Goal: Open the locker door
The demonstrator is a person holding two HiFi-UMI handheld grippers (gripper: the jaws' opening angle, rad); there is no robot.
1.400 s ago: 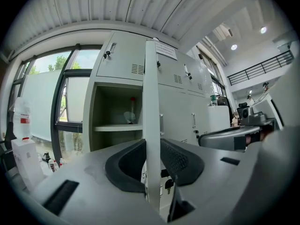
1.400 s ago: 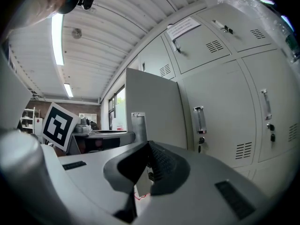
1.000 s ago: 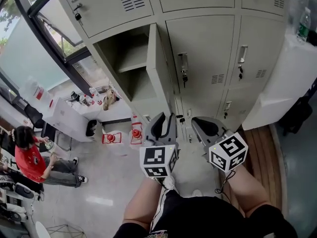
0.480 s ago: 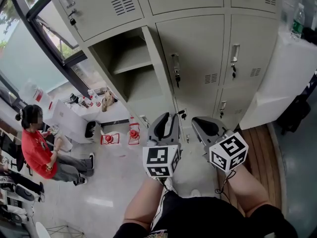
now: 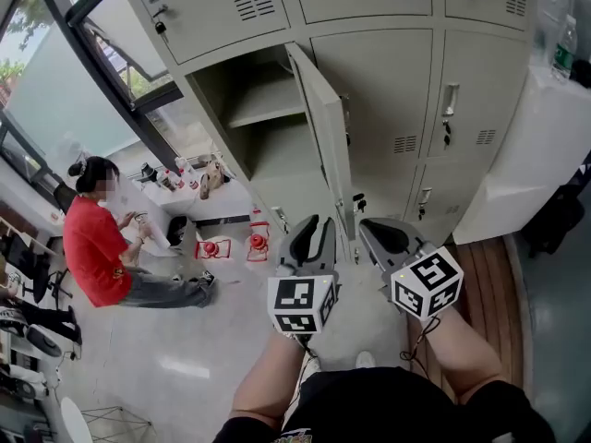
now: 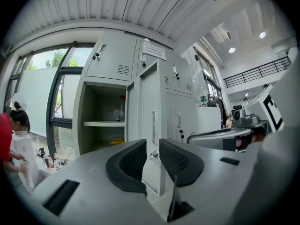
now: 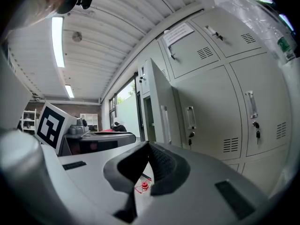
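Note:
The grey locker door [image 5: 323,137] stands swung out from its compartment [image 5: 263,123], which shows a shelf inside. Its handle [image 6: 154,128] shows in the left gripper view, straight ahead of the jaws. My left gripper [image 5: 309,233] hangs low in front of the lockers, well short of the door; its jaws [image 6: 152,144] are closing, with a narrow gap and nothing between them. My right gripper [image 5: 383,233] is beside it, tips together [image 7: 148,145] on nothing. The door [image 7: 159,107] also rises ahead in the right gripper view.
Closed lockers [image 5: 397,90] fill the wall right of the open one. A person in red [image 5: 97,247] sits on the floor at left by a low white table [image 5: 185,187]. Red items [image 5: 254,245] lie on the floor. A white cabinet [image 5: 545,146] stands at right.
The head view has shifted, and the door now shows more of its inner face. The person in red has moved toward the low table. Both grippers keep their place.

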